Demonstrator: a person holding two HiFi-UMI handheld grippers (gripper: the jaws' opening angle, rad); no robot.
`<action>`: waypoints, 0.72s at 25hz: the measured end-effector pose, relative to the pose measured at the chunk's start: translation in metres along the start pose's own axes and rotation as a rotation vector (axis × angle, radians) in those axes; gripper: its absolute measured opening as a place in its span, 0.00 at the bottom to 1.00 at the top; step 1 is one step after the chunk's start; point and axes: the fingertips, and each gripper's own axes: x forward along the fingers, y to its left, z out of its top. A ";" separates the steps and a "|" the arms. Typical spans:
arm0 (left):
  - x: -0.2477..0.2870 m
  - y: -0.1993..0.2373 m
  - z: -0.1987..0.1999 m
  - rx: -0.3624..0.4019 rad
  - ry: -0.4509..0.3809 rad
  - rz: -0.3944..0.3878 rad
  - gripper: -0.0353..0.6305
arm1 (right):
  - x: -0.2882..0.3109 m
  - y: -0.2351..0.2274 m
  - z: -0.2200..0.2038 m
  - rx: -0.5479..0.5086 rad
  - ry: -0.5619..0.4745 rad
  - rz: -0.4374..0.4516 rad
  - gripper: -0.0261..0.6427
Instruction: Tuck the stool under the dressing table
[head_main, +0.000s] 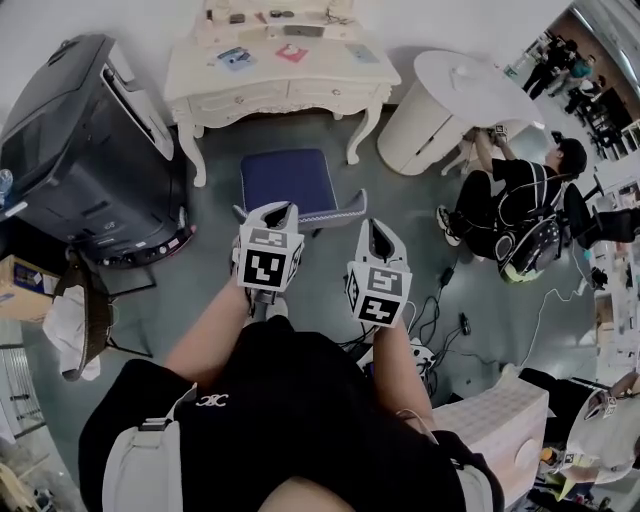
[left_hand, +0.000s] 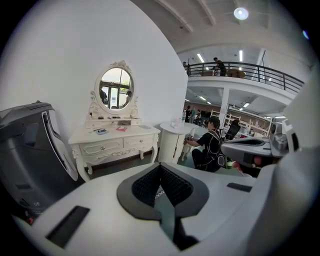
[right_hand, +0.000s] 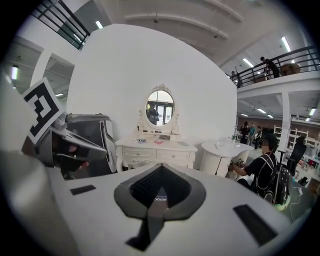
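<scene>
The stool (head_main: 288, 182) is standing before the open gap between the dressing table (head_main: 280, 85) legs. A bulky dark grey unit (head_main: 90, 150) is crowding the left. A round white table (head_main: 455, 90) and a crouching person (head_main: 515, 200) are narrowing the right.

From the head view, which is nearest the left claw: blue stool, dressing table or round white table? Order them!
1. Blue stool, right before the left claw.
2. Dressing table, behind the stool.
3. Round white table, farther right.

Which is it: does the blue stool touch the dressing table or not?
Apart. The head view shows bare floor between the stool and the dressing table.
</scene>
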 end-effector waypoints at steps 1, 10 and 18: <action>0.006 0.004 0.003 0.002 0.006 0.002 0.06 | 0.007 -0.002 0.000 -0.002 0.011 0.006 0.04; 0.052 0.025 0.002 -0.014 0.085 -0.059 0.06 | 0.065 -0.029 -0.019 -0.026 0.126 0.075 0.04; 0.067 0.041 -0.046 0.086 0.274 -0.085 0.08 | 0.102 -0.049 -0.048 0.016 0.230 0.313 0.05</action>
